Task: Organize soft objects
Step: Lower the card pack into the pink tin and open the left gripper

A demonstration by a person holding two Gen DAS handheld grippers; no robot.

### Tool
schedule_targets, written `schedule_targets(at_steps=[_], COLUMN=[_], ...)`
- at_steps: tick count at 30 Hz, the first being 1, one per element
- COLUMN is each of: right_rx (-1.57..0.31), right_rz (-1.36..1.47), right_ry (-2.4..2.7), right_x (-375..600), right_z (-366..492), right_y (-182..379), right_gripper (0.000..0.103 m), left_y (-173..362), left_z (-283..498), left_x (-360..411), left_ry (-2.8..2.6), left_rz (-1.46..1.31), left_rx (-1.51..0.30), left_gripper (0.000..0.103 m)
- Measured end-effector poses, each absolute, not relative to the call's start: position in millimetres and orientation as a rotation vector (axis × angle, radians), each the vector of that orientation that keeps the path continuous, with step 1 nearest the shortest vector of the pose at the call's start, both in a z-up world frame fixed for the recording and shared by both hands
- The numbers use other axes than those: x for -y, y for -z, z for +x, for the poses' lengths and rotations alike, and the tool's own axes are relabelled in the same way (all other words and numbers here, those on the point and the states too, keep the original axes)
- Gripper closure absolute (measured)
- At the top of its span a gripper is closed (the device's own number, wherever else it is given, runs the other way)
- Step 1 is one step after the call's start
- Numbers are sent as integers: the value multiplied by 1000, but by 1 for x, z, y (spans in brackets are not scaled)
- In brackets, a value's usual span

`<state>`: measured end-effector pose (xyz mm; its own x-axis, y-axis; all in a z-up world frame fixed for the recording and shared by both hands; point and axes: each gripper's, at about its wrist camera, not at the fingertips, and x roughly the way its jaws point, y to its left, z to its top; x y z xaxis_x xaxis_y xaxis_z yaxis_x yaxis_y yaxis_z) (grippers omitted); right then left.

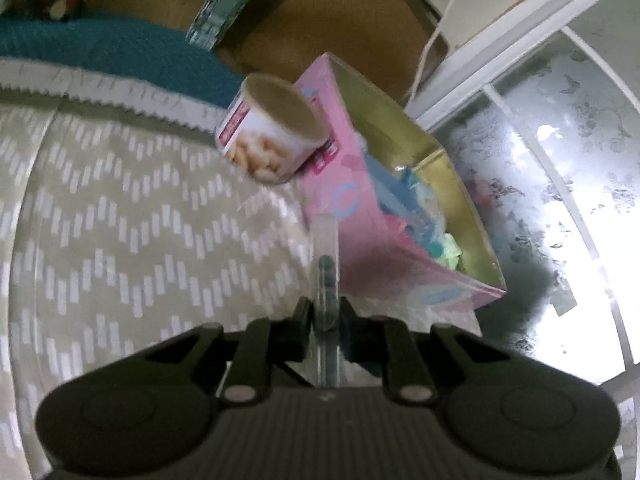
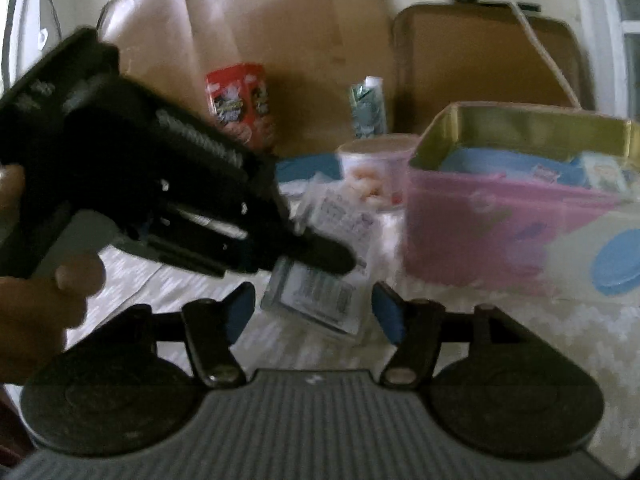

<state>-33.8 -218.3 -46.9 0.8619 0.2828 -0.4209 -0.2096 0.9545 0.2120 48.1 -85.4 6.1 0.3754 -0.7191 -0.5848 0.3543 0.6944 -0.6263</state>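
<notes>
Nearest of all, the left gripper [image 1: 326, 268] has its jaws pressed together on a clear plastic packet [image 2: 320, 276], pinched edge-on so that it hangs free above the patterned bed cover [image 1: 120, 216]; that grip looks meant for carrying it over to the pink box [image 1: 360, 216]. The person's hand [image 2: 36, 292] wraps the gripper's handle. Just short of the box, the right gripper [image 2: 314, 312] has its jaws spread with nothing between them, the packet dangling just ahead of them.

The pink box stands open-topped beyond the packet, with blue and pale green soft things already in it, so I judge it the collecting place. Its near wall is the edge to clear. A round snack tub [image 1: 272, 132] leans against the box's far side, crowding that approach. Behind the box, a green packet [image 2: 370, 106] and a red packet [image 2: 240, 104] stand against brown board.
</notes>
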Motion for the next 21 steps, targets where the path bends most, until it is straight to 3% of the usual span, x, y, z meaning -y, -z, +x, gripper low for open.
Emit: schedule_targets(at_steps=[10, 19, 21], right_rx=[-225, -264, -309], right_rz=[160, 180, 197], right_ry=[-159, 2, 12], right_x=[246, 336, 352], right_z=[-58, -9, 7], right_y=[-2, -14, -12], right_gripper=[45, 49, 56], left_y=[-85, -77, -66], left_z=[45, 102, 117], left_x=[148, 272, 293], left_ry=[862, 874, 847], left_rz=[-285, -126, -96], left_rx=[-796, -811, -833], left_gripper=[89, 85, 84])
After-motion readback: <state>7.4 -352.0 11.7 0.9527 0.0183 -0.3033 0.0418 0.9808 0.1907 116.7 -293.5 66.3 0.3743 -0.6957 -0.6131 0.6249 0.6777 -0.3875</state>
